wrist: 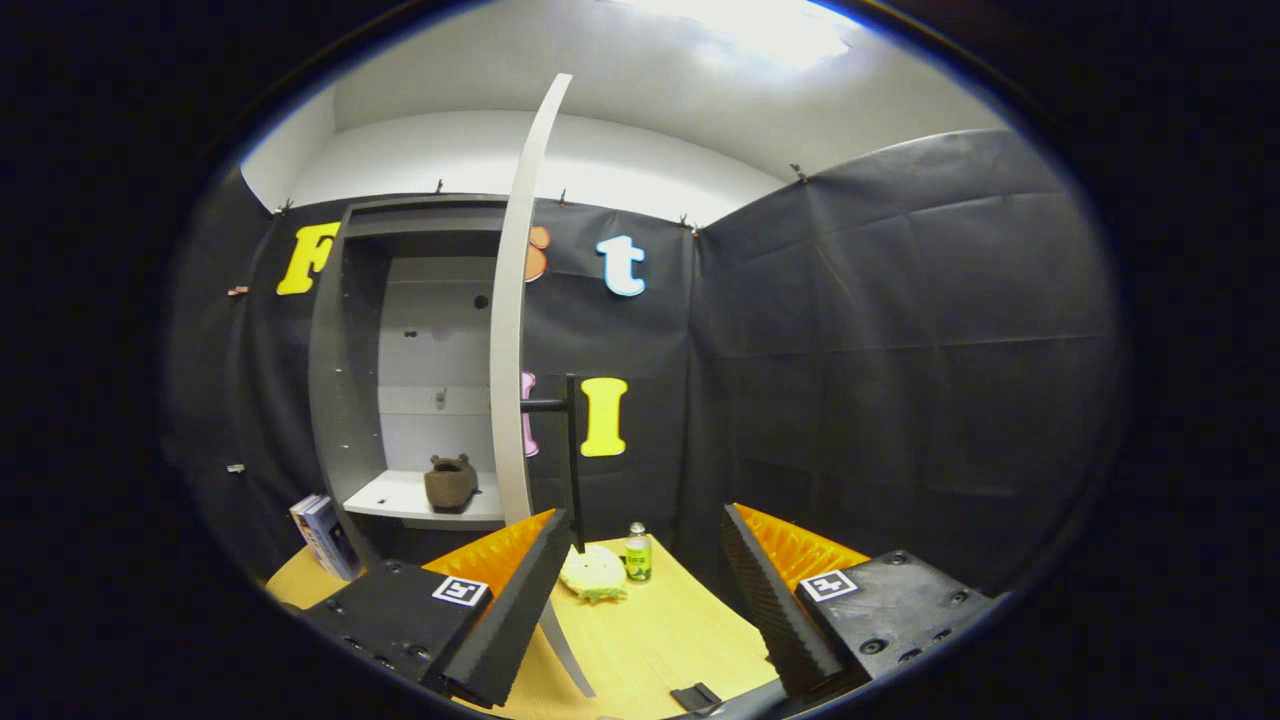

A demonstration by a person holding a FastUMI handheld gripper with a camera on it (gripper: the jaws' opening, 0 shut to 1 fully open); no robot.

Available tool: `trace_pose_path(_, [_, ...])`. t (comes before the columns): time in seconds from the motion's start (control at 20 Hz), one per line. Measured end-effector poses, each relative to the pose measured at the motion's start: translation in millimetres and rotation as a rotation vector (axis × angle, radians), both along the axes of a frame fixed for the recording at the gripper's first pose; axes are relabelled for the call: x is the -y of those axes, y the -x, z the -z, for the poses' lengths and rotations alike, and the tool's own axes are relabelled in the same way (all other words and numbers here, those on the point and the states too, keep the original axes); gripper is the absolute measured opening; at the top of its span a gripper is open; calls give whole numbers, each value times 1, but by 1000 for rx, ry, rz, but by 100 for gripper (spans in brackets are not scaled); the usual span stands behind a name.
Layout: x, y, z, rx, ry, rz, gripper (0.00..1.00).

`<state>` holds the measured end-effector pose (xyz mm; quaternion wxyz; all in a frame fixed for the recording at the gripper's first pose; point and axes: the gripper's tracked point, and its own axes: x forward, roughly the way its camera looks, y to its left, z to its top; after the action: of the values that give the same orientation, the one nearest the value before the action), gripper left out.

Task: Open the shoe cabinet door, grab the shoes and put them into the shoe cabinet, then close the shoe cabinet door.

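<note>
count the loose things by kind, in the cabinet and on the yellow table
Brown shoe on the shelf of the open grey cabinet: 1
Small green-labelled bottle on the yellow table: 1
Pale green leafy cabbage-like item beside the bottle: 1
Blue-and-white box at the cabinet's foot: 1
Total: 4
The open gripper holds nothing.

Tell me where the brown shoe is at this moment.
In the gripper view, the brown shoe sits on the white shelf inside the open shoe cabinet, beyond the open gripper and just left of the door.
</note>
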<state>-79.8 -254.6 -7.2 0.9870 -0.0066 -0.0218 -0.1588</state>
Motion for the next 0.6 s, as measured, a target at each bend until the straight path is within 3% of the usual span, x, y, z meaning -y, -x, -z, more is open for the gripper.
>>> trace_pose_path(0.25, [-6,-20,7,-26,-26,-206,97])
trace_pose_path(0.6, [-18,-28,7,-14,-99,-360,96])
